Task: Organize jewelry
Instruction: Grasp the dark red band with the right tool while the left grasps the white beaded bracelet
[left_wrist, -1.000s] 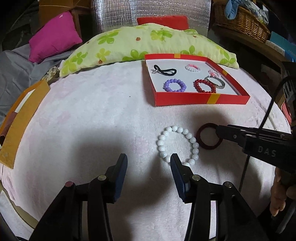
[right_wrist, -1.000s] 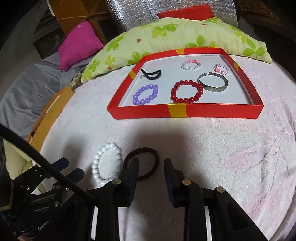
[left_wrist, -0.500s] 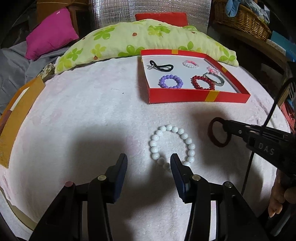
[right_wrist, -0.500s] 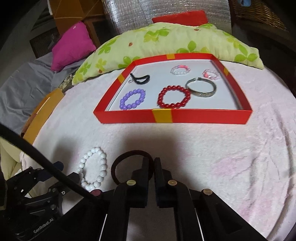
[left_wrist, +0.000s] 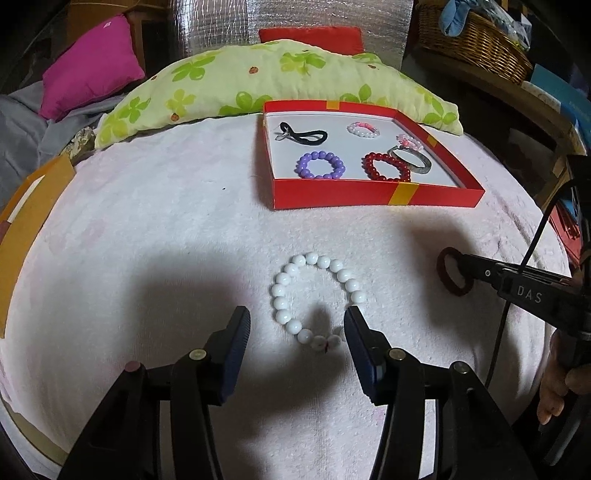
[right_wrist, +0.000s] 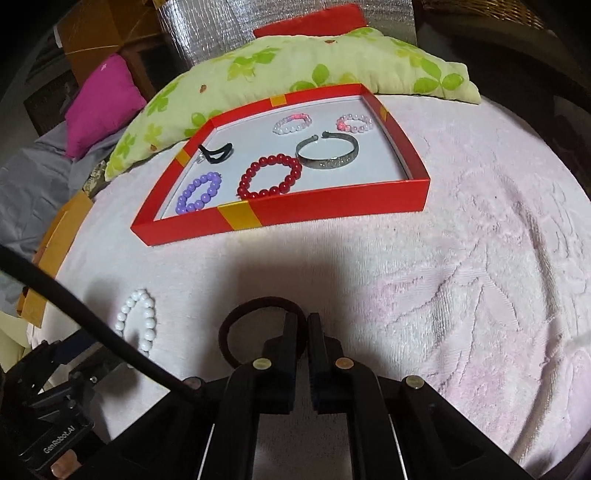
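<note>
Right gripper (right_wrist: 302, 321) clamped on the dark red hair tie (right_wrist: 240, 325), pinched at its right side over the pink towel (right_wrist: 461, 295); left gripper (left_wrist: 295, 325) parted, jaws just widened, nothing pressed between, tips either side of the white bead bracelet (left_wrist: 317, 295) lying on the towel; red tray (left_wrist: 369, 192) beyond, holding other bracelets.
</note>
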